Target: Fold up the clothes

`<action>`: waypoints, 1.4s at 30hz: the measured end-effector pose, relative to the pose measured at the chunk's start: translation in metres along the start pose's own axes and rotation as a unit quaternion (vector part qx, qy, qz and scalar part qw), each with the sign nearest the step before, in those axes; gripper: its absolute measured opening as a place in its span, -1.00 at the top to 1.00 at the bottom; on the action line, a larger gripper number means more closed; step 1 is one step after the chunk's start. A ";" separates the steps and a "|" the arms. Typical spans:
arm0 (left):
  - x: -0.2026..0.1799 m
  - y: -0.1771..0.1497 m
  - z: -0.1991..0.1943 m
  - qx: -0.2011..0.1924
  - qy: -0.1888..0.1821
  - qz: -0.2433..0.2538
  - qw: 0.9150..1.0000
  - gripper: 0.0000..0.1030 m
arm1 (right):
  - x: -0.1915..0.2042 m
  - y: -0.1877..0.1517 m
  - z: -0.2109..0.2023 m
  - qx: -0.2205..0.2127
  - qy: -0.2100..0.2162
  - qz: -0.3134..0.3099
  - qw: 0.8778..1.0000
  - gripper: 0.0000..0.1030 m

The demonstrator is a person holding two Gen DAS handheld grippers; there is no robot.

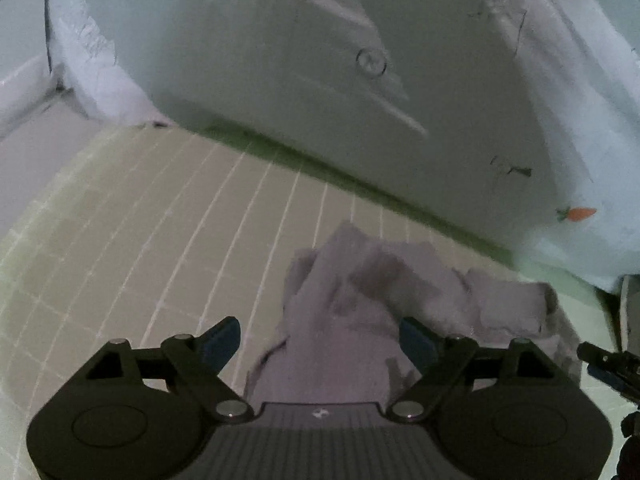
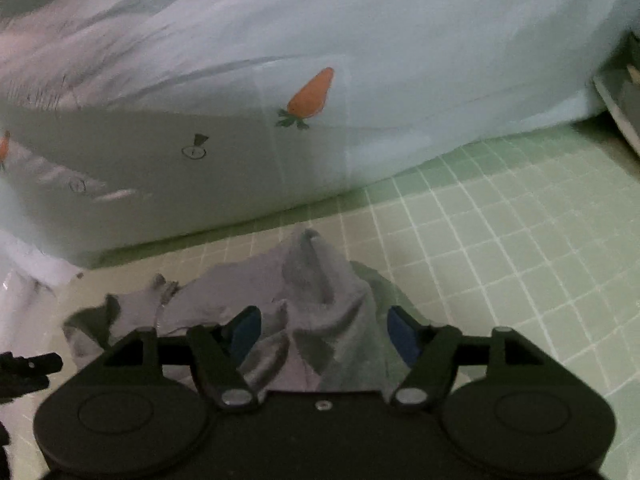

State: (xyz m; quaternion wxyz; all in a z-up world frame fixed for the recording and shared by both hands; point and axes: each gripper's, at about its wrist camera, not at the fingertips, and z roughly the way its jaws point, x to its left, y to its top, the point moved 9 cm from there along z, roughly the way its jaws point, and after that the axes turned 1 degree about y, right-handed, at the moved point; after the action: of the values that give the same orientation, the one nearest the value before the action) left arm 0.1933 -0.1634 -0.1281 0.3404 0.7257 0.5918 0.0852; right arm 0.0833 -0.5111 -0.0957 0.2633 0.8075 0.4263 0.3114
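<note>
Where the green grid-lined mat [image 1: 160,220] covers the surface, a crumpled grey garment [image 1: 360,292] lies in a loose heap near the mat's far edge. The left claw [image 1: 320,340] stands wide above the near left part of the heap; its blue pads [image 1: 224,340] press on nothing, and cloth shows in the gap between them. The right claw [image 2: 324,336] also stands wide, over the right part of the same garment [image 2: 312,300], with a raised fold of cloth between its pads [image 2: 404,336] but not pinched.

Directly beyond the garment, a pale bedding bundle [image 2: 360,60] printed with an orange carrot [image 2: 310,96] rises like a wall along the far edge of the mat [image 2: 500,220]. In the left wrist view the same bundle [image 1: 280,60] fills the far half of the picture, with a small carrot print [image 1: 580,214] at the right. It lies close behind the heap and bounds the space on the far side.

To the left of the bundle, white crumpled material [image 1: 100,76] lies at the mat's far left corner. At the far right edge of the right wrist view, a flat pale object [image 2: 620,92] leans at an angle; what it is cannot be told. Each claw's tip shows at the edge of the other's view, so the two work side by side, near each other.
</note>
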 end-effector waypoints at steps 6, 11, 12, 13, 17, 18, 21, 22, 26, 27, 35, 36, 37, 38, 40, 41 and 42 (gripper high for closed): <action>0.000 0.019 0.002 -0.016 0.004 -0.008 1.000 -0.69 | 0.028 0.019 0.015 -0.016 0.007 -0.068 0.998 -0.16; -0.005 0.041 0.017 -0.020 -0.009 -0.029 0.999 -0.66 | 0.030 0.023 0.052 0.022 -0.009 -0.065 0.998 0.12; -0.006 0.044 0.023 -0.017 -0.014 -0.034 0.999 -0.66 | 0.028 0.023 0.058 0.030 -0.017 -0.063 0.997 0.18; -0.008 0.047 0.030 -0.011 -0.019 -0.040 0.999 -0.59 | 0.026 0.024 0.064 0.037 -0.026 -0.061 0.997 0.37; -0.013 0.046 0.055 0.034 -0.017 -0.054 0.998 0.42 | 0.017 0.029 0.065 0.043 -0.025 -0.051 0.997 0.96; -0.012 0.046 0.057 0.039 -0.017 -0.058 0.997 0.86 | 0.015 0.034 0.060 0.035 -0.018 -0.046 0.998 0.96; -0.007 0.053 0.050 0.025 -0.026 -0.077 0.996 1.00 | 0.009 0.056 0.034 0.002 0.017 -0.015 1.000 0.96; -0.004 0.058 0.044 0.013 -0.032 -0.083 0.996 1.00 | 0.003 0.065 0.027 -0.013 0.030 0.010 0.999 0.96; 0.014 0.088 0.025 -0.046 0.001 -0.085 0.995 1.00 | -0.034 0.094 0.018 -0.063 0.064 0.139 0.986 0.96; 0.018 0.094 0.024 -0.057 0.021 -0.072 0.996 1.00 | -0.042 0.094 0.025 -0.064 0.052 0.144 0.986 0.96; 0.008 0.076 0.038 -0.023 0.005 -0.038 0.999 0.36 | -0.044 0.062 0.042 -0.032 -0.007 0.110 0.993 0.10; 0.003 0.071 0.041 -0.016 -0.004 -0.030 0.999 0.36 | -0.044 0.056 0.042 -0.025 -0.008 0.106 0.994 0.09; -0.002 0.066 0.044 -0.007 -0.014 -0.021 1.000 0.34 | -0.043 0.051 0.041 -0.018 -0.008 0.103 0.995 0.06; -0.008 0.062 0.047 0.000 -0.023 -0.012 1.000 0.25 | -0.045 0.043 0.039 -0.011 -0.004 0.103 0.995 0.04; -0.018 0.055 0.053 0.009 -0.034 0.003 0.999 0.09 | -0.047 0.030 0.039 0.004 -0.002 0.105 0.994 0.00; -0.022 0.052 0.055 0.010 -0.037 0.011 0.999 0.08 | -0.048 0.023 0.039 0.011 -0.003 0.108 0.994 0.00; -0.026 0.050 0.058 0.013 -0.040 0.017 0.999 0.09 | -0.050 0.017 0.041 0.017 -0.005 0.111 0.994 0.00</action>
State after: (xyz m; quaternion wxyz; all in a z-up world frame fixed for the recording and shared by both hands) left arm 0.2563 -0.2136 -0.1342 0.3531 0.7430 0.5660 0.0546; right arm 0.1001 -0.5687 -0.1251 0.2154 0.8557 0.3384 0.3270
